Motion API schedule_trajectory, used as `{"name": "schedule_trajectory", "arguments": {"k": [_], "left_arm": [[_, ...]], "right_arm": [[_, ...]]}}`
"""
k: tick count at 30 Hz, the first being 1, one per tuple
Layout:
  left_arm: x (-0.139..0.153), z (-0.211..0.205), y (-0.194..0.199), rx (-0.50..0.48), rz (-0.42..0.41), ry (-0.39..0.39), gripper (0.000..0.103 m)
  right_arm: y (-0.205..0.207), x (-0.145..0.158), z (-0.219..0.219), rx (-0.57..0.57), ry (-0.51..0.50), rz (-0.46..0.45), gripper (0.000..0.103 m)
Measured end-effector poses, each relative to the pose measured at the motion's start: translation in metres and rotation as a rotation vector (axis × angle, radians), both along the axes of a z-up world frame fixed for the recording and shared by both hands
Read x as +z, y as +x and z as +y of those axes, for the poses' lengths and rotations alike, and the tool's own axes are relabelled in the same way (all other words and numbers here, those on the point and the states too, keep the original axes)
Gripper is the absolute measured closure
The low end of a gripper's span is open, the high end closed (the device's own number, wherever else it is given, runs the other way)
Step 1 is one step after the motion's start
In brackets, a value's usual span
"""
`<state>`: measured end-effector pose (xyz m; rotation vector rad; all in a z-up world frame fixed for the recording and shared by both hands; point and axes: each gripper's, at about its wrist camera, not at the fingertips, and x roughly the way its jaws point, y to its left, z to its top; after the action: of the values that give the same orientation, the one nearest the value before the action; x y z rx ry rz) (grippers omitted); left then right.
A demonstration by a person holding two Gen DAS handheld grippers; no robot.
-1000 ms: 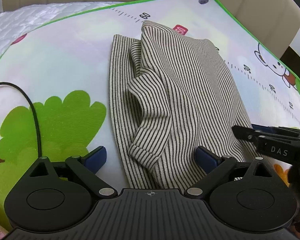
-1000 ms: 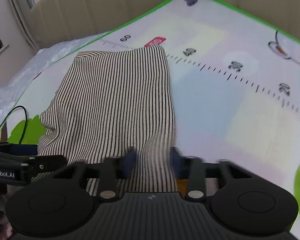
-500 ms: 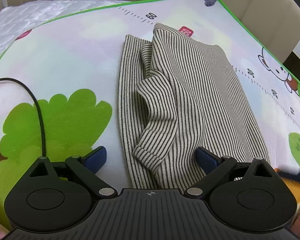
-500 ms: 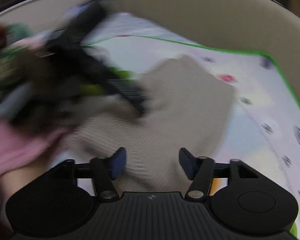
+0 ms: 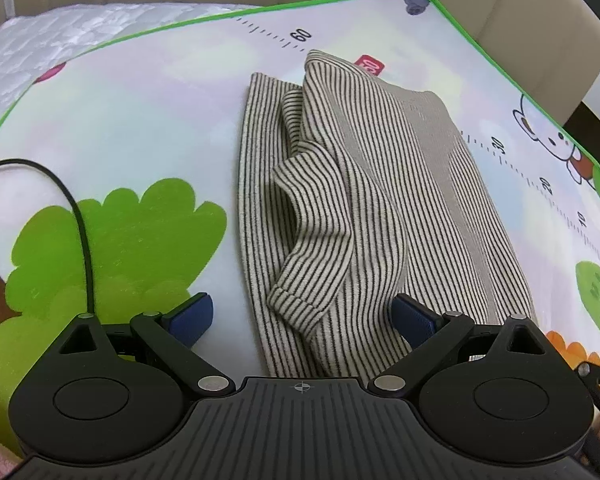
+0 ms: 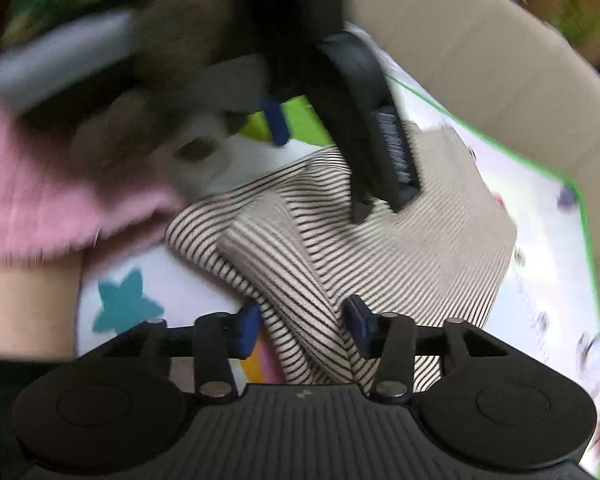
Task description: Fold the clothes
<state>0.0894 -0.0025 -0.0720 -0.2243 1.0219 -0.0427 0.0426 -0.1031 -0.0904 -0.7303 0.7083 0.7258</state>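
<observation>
The striped garment is laid folded on the play mat, a sleeve draped over it. The left gripper is held spread wide over its near edge. The right gripper is closing, with a fold of cloth seen between its pads, not yet pinched.
</observation>
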Motion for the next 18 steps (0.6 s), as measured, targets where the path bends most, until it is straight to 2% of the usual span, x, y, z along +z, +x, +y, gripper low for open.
{"name": "schedule_trajectory", "arguments": {"k": [3,5,8,9,11,14,16,18], "left_arm": [[0.0,-0.002,0.0,-0.008,-0.006,0.009,0.004],[0.006,-0.003,-0.001,-0.018,-0.025,0.01,0.004],[0.034,0.004,-0.004,-0.085,-0.085,-0.044,0.004],[0.046,0.005,-0.006,-0.125,-0.121,-0.039,0.004],[0.072,0.004,-0.014,-0.276,-0.222,0.045,0.003],[0.092,-0.004,-0.036,-0.568,-0.344,0.209,0.0],[0.091,-0.015,-0.05,-0.745,-0.38,0.306,0.0],[0.084,-0.029,-0.063,-0.896,-0.396,0.405,0.0]], "right_arm": [[0.023,0.01,-0.008,-0.147,0.136,0.155,0.063],[0.049,0.016,-0.022,-0.287,0.264,0.309,0.064],[0.086,0.015,-0.052,-0.487,0.468,0.541,0.065],[0.096,0.013,-0.063,-0.549,0.537,0.616,0.065],[0.113,0.003,-0.083,-0.642,0.658,0.735,0.065],[0.115,-0.012,-0.098,-0.712,0.782,0.833,0.066],[0.116,-0.016,-0.099,-0.728,0.823,0.857,0.066],[0.116,-0.014,-0.093,-0.704,0.804,0.836,0.066]]}}
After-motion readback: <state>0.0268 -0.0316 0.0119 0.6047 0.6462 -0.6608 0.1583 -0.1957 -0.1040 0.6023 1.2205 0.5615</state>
